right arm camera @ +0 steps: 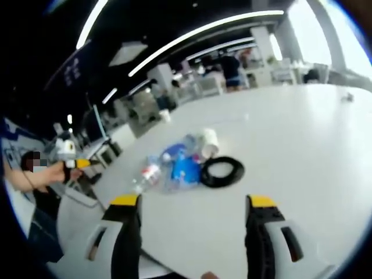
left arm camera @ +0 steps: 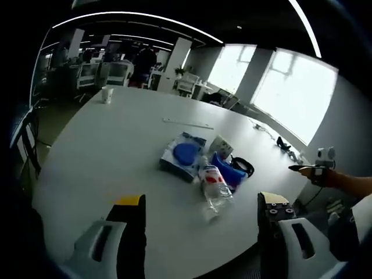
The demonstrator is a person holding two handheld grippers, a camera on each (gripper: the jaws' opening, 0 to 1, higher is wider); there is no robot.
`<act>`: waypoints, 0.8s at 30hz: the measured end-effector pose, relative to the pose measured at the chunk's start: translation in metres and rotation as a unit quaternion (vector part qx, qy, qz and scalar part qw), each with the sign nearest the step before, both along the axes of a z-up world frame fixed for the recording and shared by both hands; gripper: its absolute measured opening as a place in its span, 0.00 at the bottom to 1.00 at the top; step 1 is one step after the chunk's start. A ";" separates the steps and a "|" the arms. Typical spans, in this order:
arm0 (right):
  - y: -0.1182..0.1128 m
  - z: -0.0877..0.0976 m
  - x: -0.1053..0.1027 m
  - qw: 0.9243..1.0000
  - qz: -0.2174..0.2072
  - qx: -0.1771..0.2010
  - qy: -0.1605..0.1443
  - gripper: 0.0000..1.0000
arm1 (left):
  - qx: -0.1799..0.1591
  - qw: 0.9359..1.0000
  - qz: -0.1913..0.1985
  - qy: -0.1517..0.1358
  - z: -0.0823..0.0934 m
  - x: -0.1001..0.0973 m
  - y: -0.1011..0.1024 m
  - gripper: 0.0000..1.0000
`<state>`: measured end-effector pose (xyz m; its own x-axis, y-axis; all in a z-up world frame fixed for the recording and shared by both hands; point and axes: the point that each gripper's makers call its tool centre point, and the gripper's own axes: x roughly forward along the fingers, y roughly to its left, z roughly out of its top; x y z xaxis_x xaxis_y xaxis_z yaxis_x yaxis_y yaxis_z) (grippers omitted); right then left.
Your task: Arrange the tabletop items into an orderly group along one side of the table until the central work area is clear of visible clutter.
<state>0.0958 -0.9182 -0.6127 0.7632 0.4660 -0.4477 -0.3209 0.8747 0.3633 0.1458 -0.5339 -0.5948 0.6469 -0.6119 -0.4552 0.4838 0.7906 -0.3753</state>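
**Two open grippers face a small pile of clutter on a large white table**

A loose cluster of items lies on a big white table [left arm camera: 104, 151]. In the left gripper view the cluster sits ahead of the fingers: a clear plastic bottle [left arm camera: 214, 187] with a red label lies on its side nearest the camera, with a blue lidded box [left arm camera: 183, 154] behind it, a blue pouch [left arm camera: 228, 170] touching the bottle, a small printed carton [left arm camera: 221, 145] and part of a black ring [left arm camera: 244, 165] at the far edge. A paper cup [left arm camera: 106, 94] stands well apart, far across the table, and a thin pale strip [left arm camera: 187, 123] lies between cup and cluster.

The left gripper [left arm camera: 200, 212] hovers with its fingers spread wide and holding nothing. The right gripper [right arm camera: 192, 209] is likewise spread wide and empty, facing the same pile from the opposite side.

To do this step well, the person would likely take the nearest loose piece first, the lying bottle, closing across its narrow body so it cannot roll, then set it by one table edge and bring the rest to it.

The right gripper view shows the black ring [right arm camera: 221, 171] whole, lying flat nearest that camera, and a white roll [right arm camera: 208, 142] behind it. It also shows the left gripper at the left, held in the person's hand [right arm camera: 71, 172]. The left gripper view gives the bottle's label and the distant cup more clearly, and shows the right gripper at the far right.
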 end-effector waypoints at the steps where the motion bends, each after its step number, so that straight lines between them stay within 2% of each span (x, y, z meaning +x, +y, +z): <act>1: 0.000 0.000 0.000 1.000 0.000 -0.001 0.000 0.71 | -0.008 1.000 0.009 -0.004 0.002 0.002 0.001 0.82; 4: 0.001 0.000 -0.002 1.000 0.001 0.000 0.000 0.71 | -0.025 0.999 0.025 -0.003 0.004 0.005 0.004 0.92; 7: 0.002 -0.001 -0.003 1.000 0.003 -0.002 0.000 0.72 | -0.012 1.000 0.022 -0.009 0.002 0.003 0.005 0.93; 11: 0.003 -0.001 -0.003 1.000 0.000 0.000 0.003 0.73 | -0.012 1.000 0.020 -0.008 0.000 0.002 0.003 0.98; 18: 0.007 -0.001 -0.003 1.000 0.004 -0.001 0.000 0.73 | -0.015 1.000 0.021 0.006 -0.004 0.000 0.002 0.97; 21: 0.008 0.000 -0.003 1.000 0.004 0.007 0.002 0.70 | -0.016 1.000 0.022 0.013 -0.005 0.000 0.002 0.96; 24: 0.008 0.002 -0.002 1.000 0.003 0.001 -0.007 0.69 | -0.013 1.000 0.019 0.012 -0.005 0.000 0.001 0.95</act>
<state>0.0940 -0.9102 -0.6109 0.7663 0.4719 -0.4360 -0.3319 0.8718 0.3602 0.1455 -0.5329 -0.6000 0.6590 -0.5994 -0.4544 0.4447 0.7977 -0.4073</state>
